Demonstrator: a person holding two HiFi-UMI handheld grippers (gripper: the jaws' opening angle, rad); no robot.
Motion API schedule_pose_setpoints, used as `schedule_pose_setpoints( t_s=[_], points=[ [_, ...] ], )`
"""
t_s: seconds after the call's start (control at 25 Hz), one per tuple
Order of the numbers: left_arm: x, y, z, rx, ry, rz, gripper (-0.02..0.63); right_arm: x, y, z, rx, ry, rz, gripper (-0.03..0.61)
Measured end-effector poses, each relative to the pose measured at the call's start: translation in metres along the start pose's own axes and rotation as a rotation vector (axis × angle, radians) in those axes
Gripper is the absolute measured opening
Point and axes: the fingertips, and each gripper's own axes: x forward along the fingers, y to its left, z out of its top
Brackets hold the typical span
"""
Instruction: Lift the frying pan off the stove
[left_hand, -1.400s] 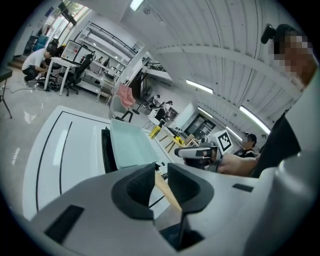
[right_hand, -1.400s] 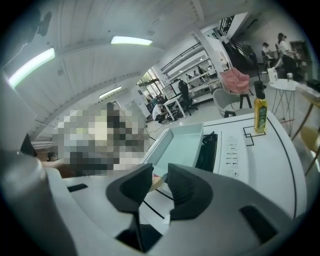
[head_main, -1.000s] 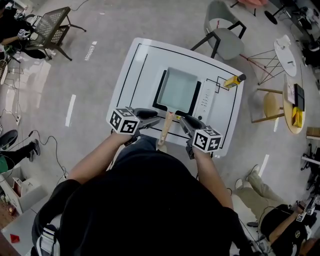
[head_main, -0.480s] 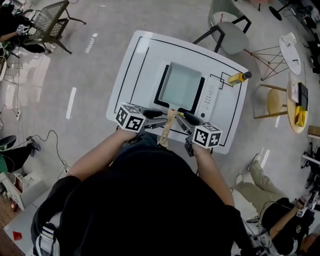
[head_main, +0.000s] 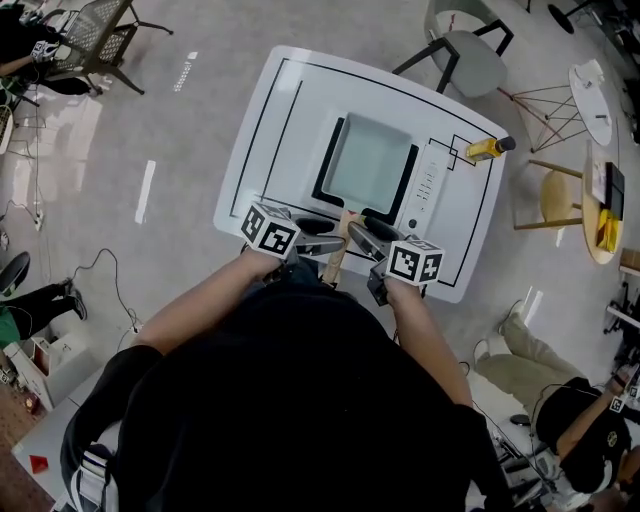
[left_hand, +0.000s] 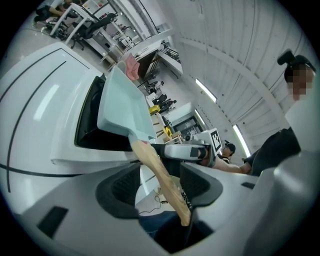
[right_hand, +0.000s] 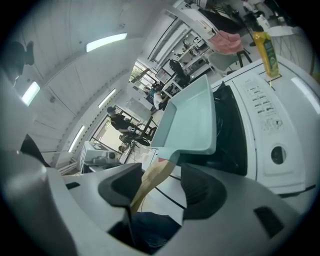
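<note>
A square pale-green frying pan (head_main: 368, 163) sits on the black stove (head_main: 330, 175) on a white table (head_main: 275, 130). Its wooden handle (head_main: 336, 256) points toward me over the table's near edge. My left gripper (head_main: 318, 238) and right gripper (head_main: 365, 236) flank the handle from either side. In the left gripper view the handle (left_hand: 161, 175) runs between the spread jaws of the left gripper (left_hand: 160, 187), whose jaws have just been opening. In the right gripper view the handle (right_hand: 151, 183) lies between the right gripper's (right_hand: 162, 187) jaws, which have also just been opening.
A yellow bottle (head_main: 488, 149) stands at the table's far right corner. The stove's white control strip (head_main: 428, 185) with a knob (right_hand: 278, 155) lies right of the pan. Chairs (head_main: 470, 55) and a round side table (head_main: 545, 205) surround the table; a seated person (head_main: 545, 385) is at lower right.
Both grippers have sunk a little beside the handle and their jaws have spread apart. The pan stays over the stove.
</note>
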Motion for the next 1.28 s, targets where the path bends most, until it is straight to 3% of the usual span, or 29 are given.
schedule_pose_setpoints(
  t_s=[0.32,0.88,1.28],
  points=[
    [0.013,-0.001,-0.014,-0.059,0.043,-0.062,0.245,0.016,0.004,-0.007,0.051,0.033,0.060,0.264],
    [0.028,-0.008,-0.025,-0.067,0.102,-0.132,0.238,0.035,0.007,-0.009,0.225,0.030,0.171,0.264],
    [0.034,-0.020,-0.035,-0.081,0.137,-0.191,0.163,0.044,0.011,-0.011,0.331,0.034,0.246,0.230]
  ],
)
